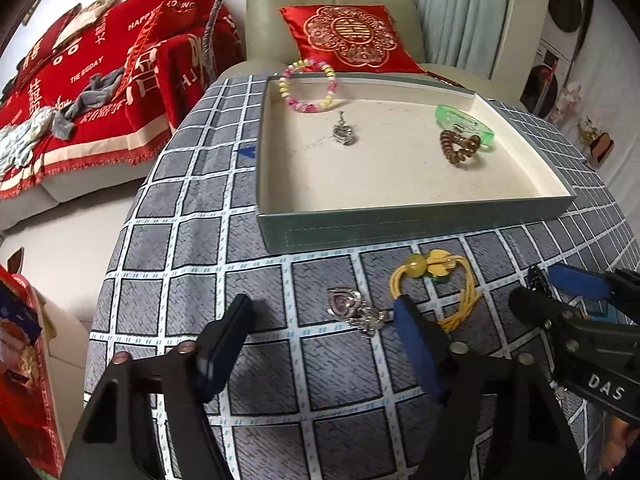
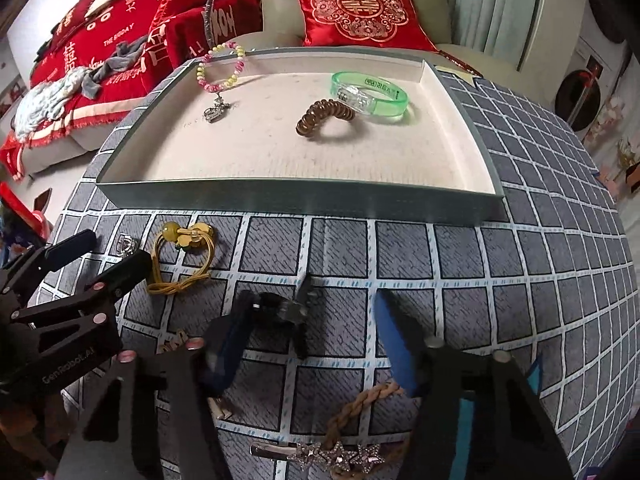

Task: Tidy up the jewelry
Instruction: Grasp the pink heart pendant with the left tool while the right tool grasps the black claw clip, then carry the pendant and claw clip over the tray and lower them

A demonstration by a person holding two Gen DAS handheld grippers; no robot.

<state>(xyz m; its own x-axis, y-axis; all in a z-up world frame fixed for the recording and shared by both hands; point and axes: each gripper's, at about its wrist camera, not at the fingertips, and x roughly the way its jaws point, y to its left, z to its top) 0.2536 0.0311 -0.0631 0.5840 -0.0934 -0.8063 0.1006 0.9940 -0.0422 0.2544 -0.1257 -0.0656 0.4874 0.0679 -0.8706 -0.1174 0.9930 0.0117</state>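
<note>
Straddling silver charm with left claw, half-open, empty; light, snaggy, pinch body; right claw half-open around black clip.

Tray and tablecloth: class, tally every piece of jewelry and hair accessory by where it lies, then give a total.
In the tray: 4 (beaded bracelet, silver pendant, green bangle, brown coil hair tie)
On the tablecloth: 5 (yellow hair tie, heart pendant, black hair claw, star clip, braided band)
Total: 9
</note>
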